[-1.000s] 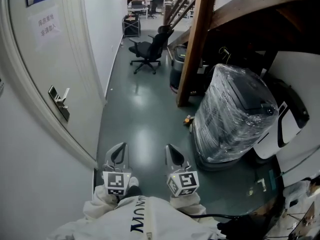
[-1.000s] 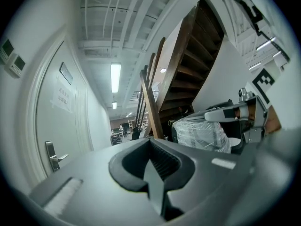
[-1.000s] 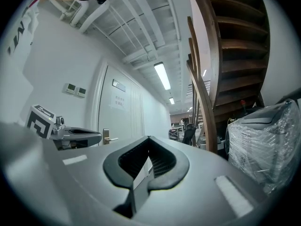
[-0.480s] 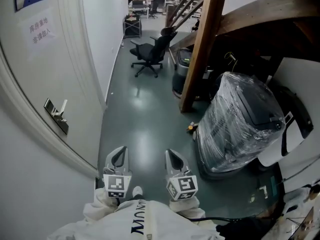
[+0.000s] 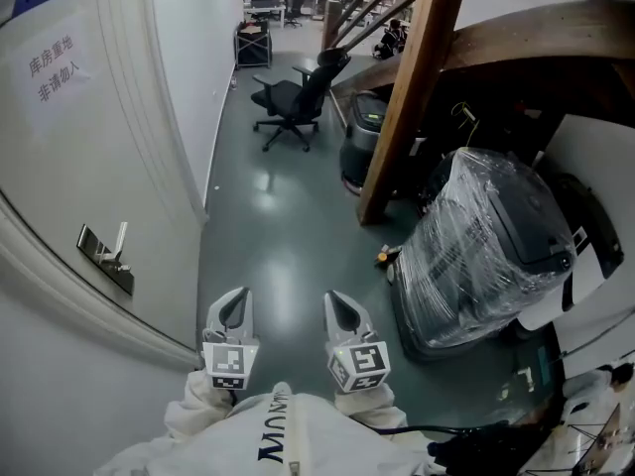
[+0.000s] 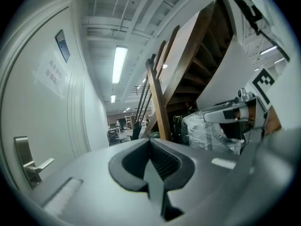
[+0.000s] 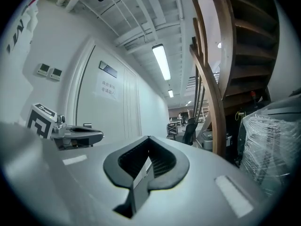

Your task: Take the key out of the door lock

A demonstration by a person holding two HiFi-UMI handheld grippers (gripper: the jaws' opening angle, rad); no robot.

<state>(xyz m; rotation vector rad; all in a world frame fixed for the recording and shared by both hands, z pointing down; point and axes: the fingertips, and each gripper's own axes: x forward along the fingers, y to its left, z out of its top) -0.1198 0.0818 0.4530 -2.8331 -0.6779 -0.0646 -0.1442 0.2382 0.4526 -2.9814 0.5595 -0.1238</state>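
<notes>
The white door [image 5: 69, 157] fills the left of the head view, with a metal lock plate and lever handle [image 5: 104, 256] on it. No key can be made out at this distance. My left gripper [image 5: 233, 310] and right gripper [image 5: 342, 313] are held side by side low in the head view, level, both shut and empty, right of the handle and apart from it. In the left gripper view the handle [image 6: 35, 166] shows at the lower left, beyond the shut left gripper [image 6: 151, 142]. The right gripper [image 7: 148, 140] faces down the corridor.
A slanted wooden stair post [image 5: 412, 87] and a plastic-wrapped bin [image 5: 486, 256] stand to the right. A black office chair [image 5: 293, 92] sits farther down the green-floored corridor [image 5: 288, 246]. A paper notice [image 5: 55, 67] hangs on the door.
Both grippers have been carried forward along the corridor. The door handle has slid down and left in the head view, nearer to me. The jaws stay shut.
</notes>
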